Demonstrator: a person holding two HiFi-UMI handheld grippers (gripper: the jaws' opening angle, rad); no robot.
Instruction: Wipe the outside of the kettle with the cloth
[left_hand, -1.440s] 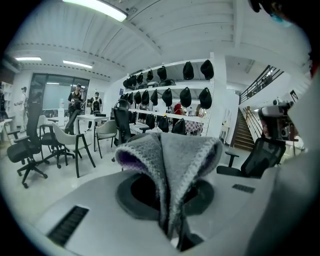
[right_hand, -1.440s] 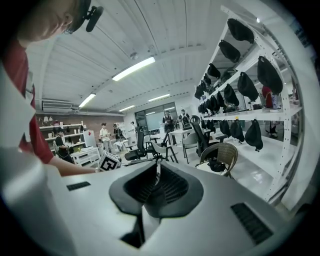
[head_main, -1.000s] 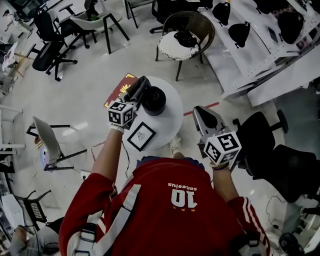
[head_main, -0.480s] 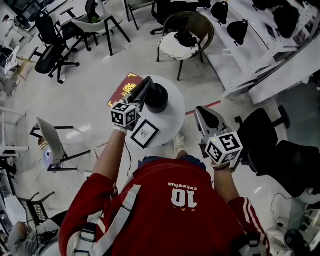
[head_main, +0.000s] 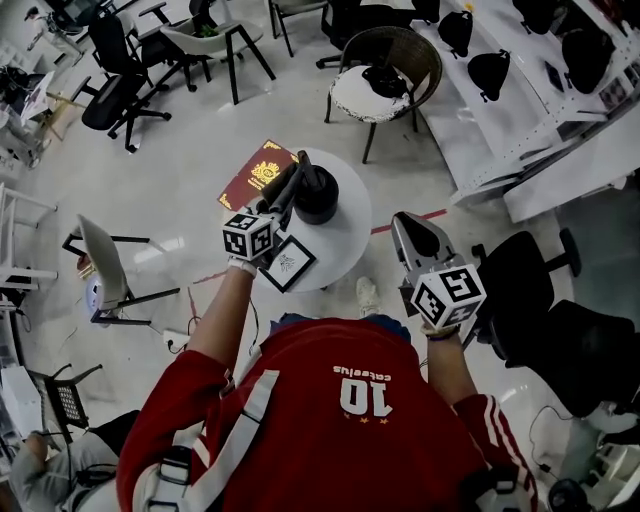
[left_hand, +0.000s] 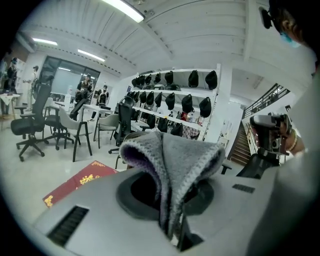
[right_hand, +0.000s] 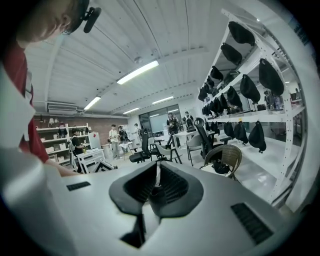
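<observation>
A black kettle (head_main: 316, 195) stands on a small round white table (head_main: 345, 235). My left gripper (head_main: 290, 178) is at the kettle's left side, shut on a grey cloth (head_main: 283, 190); whether the cloth touches the kettle I cannot tell. In the left gripper view the folded cloth (left_hand: 172, 160) stands up from between the jaws of the left gripper (left_hand: 172, 220) and hides the kettle. My right gripper (head_main: 410, 226) hangs off the table's right edge, away from the kettle. In its own view the right gripper (right_hand: 156, 186) has its ribbed pads together with nothing between them.
A framed card (head_main: 287, 263) lies on the table's near edge. A red mat (head_main: 257, 172) lies on the floor to the left of the table. A wicker chair (head_main: 385, 70) stands beyond the table, black office chairs (head_main: 530, 290) to the right, and a folding chair (head_main: 105, 270) to the left.
The head view has drifted a little. The left gripper with the cloth stays against the kettle's left side, reaching slightly farther along it. The right gripper has kept its place.
</observation>
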